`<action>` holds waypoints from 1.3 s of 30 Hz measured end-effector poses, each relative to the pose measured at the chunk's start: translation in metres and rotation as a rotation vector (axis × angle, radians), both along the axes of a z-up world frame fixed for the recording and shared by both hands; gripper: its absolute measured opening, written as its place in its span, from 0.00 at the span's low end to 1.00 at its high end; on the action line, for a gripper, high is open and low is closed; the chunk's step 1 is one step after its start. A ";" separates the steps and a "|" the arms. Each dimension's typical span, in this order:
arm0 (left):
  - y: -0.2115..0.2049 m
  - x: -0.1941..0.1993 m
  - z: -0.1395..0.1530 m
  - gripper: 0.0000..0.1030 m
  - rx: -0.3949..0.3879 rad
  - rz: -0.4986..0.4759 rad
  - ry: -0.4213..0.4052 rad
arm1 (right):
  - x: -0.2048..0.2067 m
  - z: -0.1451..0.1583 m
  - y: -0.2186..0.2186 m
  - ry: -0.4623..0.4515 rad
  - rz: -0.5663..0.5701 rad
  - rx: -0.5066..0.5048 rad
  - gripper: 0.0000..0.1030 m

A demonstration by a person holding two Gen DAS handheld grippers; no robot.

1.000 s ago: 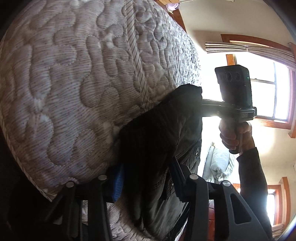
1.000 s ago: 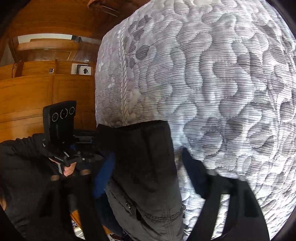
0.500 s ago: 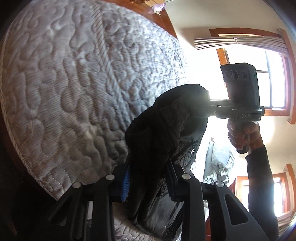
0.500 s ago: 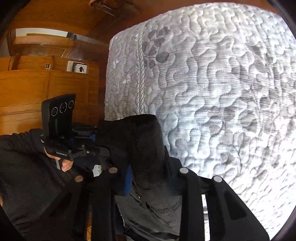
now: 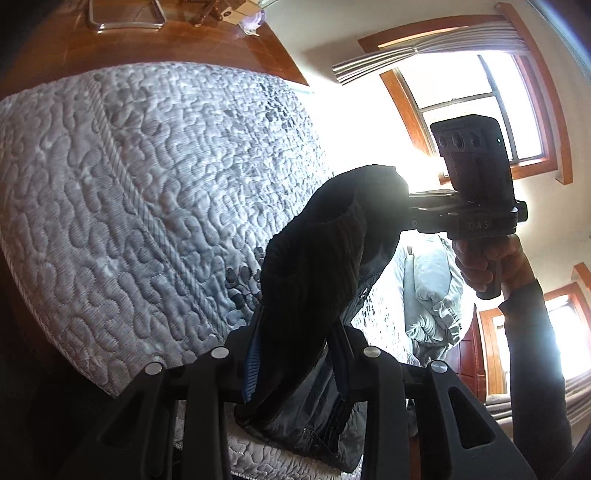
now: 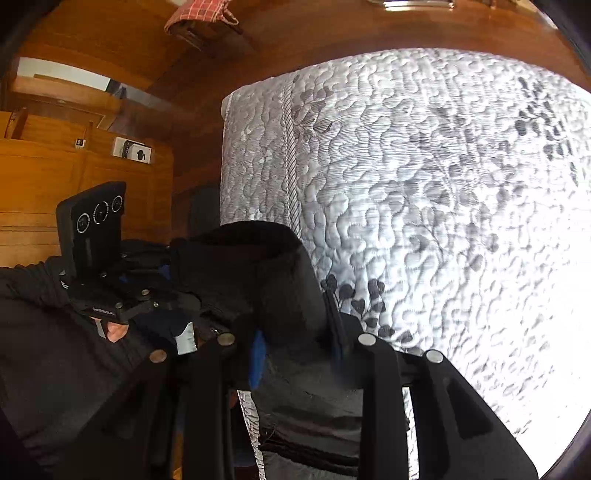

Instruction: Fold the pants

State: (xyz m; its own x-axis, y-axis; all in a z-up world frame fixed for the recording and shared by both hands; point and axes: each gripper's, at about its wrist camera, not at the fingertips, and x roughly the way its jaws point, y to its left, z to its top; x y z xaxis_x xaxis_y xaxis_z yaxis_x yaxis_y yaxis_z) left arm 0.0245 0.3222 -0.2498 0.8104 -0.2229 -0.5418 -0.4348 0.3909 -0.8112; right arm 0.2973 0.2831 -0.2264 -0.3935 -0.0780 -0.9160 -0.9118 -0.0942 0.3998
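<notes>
Black corduroy pants (image 5: 314, 280) hang between my two grippers above a quilted grey-white mattress (image 5: 147, 206). My left gripper (image 5: 295, 343) is shut on one end of the pants' edge. My right gripper (image 6: 295, 343) is shut on the other end of the pants (image 6: 258, 280). The raised edge stretches from one gripper to the other, and the rest of the cloth droops below onto the mattress (image 6: 443, 206). The right gripper's body (image 5: 476, 184) shows at the right of the left wrist view, and the left gripper's body (image 6: 92, 243) at the left of the right wrist view.
A wooden headboard (image 5: 147, 40) runs behind the mattress. Bright windows (image 5: 480, 107) stand at the right, with a grey pillow (image 5: 432, 291) below them. Wooden cabinets (image 6: 74, 177) stand left of the bed. A checked cloth (image 6: 199, 18) lies on the wood above.
Both grippers closed on the pants' edge and lifted it up off the mattress. The cloth now hangs higher, and more of the room shows behind.
</notes>
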 end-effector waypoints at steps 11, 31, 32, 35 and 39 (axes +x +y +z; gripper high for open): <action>-0.044 0.007 0.053 0.30 0.122 -0.096 -0.064 | 0.000 0.057 -0.066 -0.064 -0.046 0.107 0.25; -0.169 0.043 0.135 0.30 0.344 -0.354 -0.145 | 0.013 0.127 -0.213 -0.166 -0.161 0.227 0.25; -0.175 0.044 0.137 0.30 0.350 -0.366 -0.147 | 0.013 0.128 -0.221 -0.170 -0.166 0.230 0.25; -0.193 0.048 0.143 0.30 0.369 -0.395 -0.150 | 0.013 0.131 -0.239 -0.183 -0.181 0.237 0.24; -0.215 0.052 0.148 0.30 0.389 -0.427 -0.157 | 0.015 0.135 -0.263 -0.187 -0.211 0.247 0.24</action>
State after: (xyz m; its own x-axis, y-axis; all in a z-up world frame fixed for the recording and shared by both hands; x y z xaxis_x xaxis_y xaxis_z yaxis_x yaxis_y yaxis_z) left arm 0.0766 0.1075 -0.1014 0.7697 -0.3561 -0.5298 -0.0599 0.7860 -0.6153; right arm 0.3119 0.0201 -0.0918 -0.2010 0.2195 -0.9547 -0.9766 0.0311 0.2128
